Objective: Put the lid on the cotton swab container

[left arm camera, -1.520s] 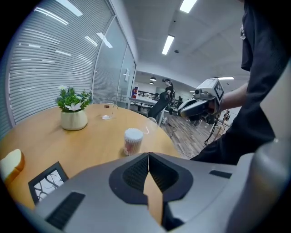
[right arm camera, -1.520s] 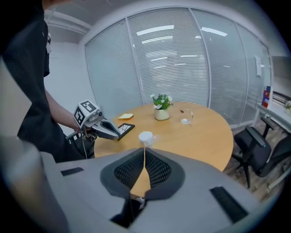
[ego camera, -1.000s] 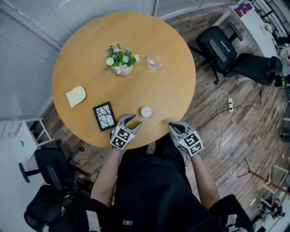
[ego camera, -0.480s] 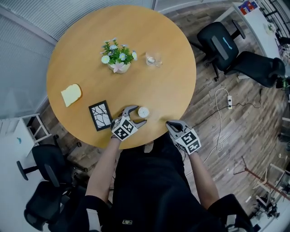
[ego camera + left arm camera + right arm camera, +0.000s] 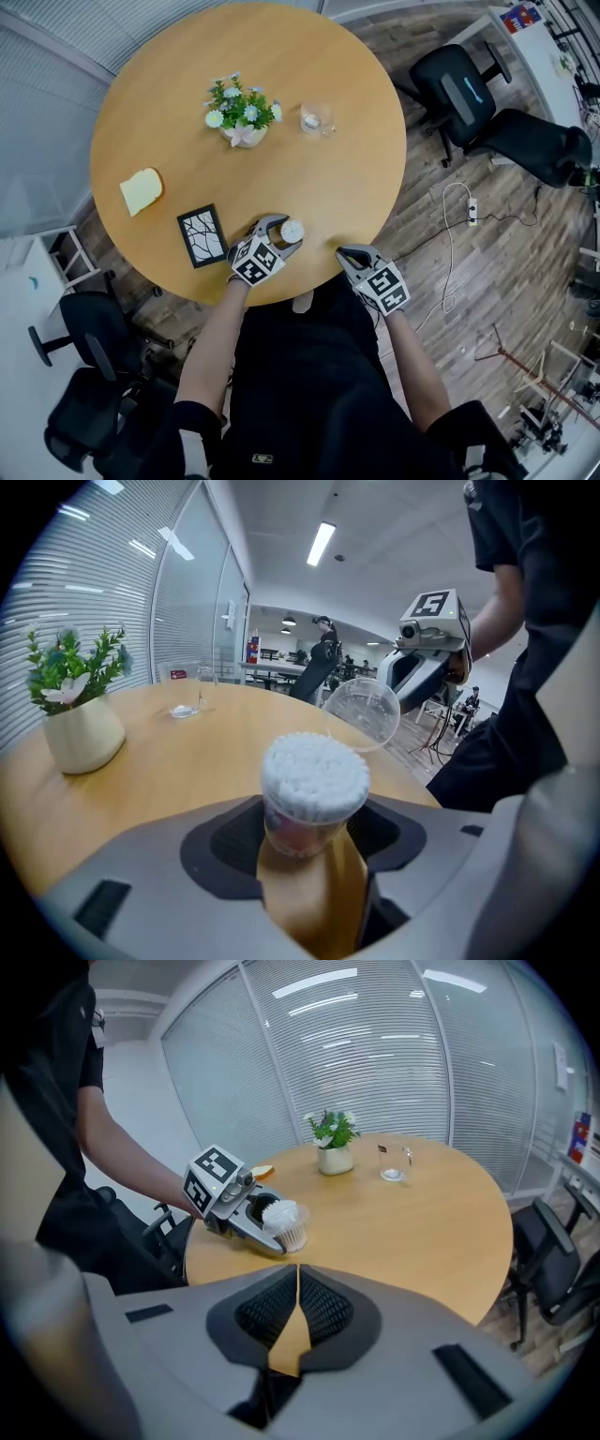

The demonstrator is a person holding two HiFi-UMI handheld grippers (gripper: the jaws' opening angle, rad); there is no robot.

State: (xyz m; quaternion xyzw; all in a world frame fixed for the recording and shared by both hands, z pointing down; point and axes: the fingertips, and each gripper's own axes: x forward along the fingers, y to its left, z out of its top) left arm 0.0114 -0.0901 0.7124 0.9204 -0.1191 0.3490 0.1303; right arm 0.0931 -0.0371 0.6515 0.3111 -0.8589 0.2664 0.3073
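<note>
White cotton tips fill the open mouth of the cotton swab container (image 5: 314,780). It stands upright on the round wooden table (image 5: 309,56), at about 5 o'clock from the table's centre, near the edge by the person. No lid is on it.

Left gripper (image 5: 283,233): the jaws have just been closing and now stand wide around the container, one dark pad on each side of its body. The pads appear to press on it. Judgement: the container is steadied.

Right gripper (image 5: 298,1288): the jaws are narrow, with only a slit between them. The left gripper view shows a clear lid (image 5: 363,712) at this gripper's tips, held on edge above the table. It lies at 1 o'clock from the container and apart from it. It reads as pinched by its rim, though the contact is hard to make out through the transparent plastic.

Items not involved:
- potted plant (image 5: 239,112) at 12 o'clock
- drinking glass (image 5: 317,119) at 2 o'clock
- black picture frame (image 5: 202,235) at 7 o'clock
- pale yellow slice (image 5: 141,190), apparently bread, at 8 o'clock

Status: roughly midway.
- Done: container secured, lid in hand.
- Outstanding: carry the lid over the mouth, turn it level with its open side down, seat it, press it home and release.
- Risk: the swab heads appear to stand above the rim and may foul the lid.
</note>
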